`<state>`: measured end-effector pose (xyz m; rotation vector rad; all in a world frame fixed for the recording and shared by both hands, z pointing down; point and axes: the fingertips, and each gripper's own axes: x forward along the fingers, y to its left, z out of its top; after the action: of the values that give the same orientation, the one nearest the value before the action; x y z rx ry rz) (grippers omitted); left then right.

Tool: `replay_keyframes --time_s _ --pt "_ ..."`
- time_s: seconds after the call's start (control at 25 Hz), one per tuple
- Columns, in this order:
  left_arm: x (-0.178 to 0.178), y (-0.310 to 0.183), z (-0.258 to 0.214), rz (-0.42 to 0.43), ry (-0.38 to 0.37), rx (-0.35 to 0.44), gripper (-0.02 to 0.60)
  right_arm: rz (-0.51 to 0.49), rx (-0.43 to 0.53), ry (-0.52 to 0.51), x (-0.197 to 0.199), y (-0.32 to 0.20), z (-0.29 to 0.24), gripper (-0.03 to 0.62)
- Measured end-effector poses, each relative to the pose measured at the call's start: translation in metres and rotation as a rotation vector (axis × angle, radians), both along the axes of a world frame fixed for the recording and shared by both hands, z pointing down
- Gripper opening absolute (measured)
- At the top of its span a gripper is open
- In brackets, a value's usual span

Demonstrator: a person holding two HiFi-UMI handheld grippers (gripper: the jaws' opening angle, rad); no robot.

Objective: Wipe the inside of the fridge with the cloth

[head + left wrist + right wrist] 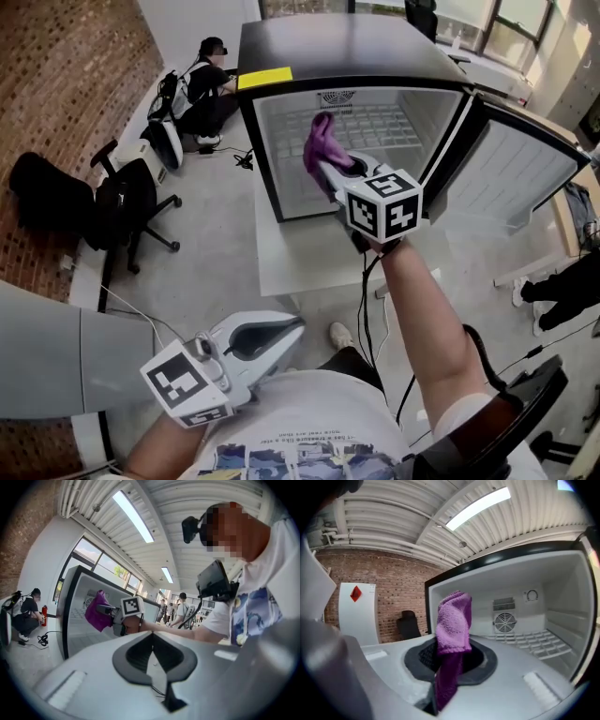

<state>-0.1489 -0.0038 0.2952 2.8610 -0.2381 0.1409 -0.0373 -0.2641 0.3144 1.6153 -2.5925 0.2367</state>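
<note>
A small black fridge (337, 47) stands open, its white inside (375, 131) showing a wire shelf and, in the right gripper view, a rear fan (505, 622). My right gripper (323, 169) is shut on a purple cloth (322, 142), held just in front of the fridge opening; the cloth (452, 625) stands up between the jaws and hangs below them. My left gripper (286, 328) is low near my body, shut and empty, pointing toward the fridge. The left gripper view shows the cloth (97, 611) at the fridge mouth.
The fridge door (525, 169) swings open to the right. A black office chair (122, 211) stands at left by a brick wall. A person (211, 84) crouches on the floor behind the fridge's left side. Cables lie on the grey floor.
</note>
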Motion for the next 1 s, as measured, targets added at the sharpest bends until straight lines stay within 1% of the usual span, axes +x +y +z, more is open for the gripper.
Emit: replay_keyframes --time_s 0.12,0.28,0.44,0.68,1.0 --pt "0.006 -0.002 -0.003 0.021 0.007 0.009 0.008 0.135 0.004 -0.004 0.050 -0.002 -0.006 0.052" --pt "0.016 -0.006 -0.006 0.037 0.011 0.021 0.008 0.304 0.017 0.022 0.114 -0.009 -0.015 0.052" --pt "0.026 -0.015 -0.008 0.033 0.010 0.030 0.008 0.432 0.024 0.041 0.163 -0.024 -0.020 0.052" --pt "0.035 -0.038 -0.011 -0.009 0.011 0.037 0.008 0.556 0.008 0.075 0.208 -0.062 -0.017 0.052" --pt "0.049 -0.062 -0.011 -0.062 0.019 0.044 0.008 0.613 -0.016 0.132 0.235 -0.112 -0.006 0.052"
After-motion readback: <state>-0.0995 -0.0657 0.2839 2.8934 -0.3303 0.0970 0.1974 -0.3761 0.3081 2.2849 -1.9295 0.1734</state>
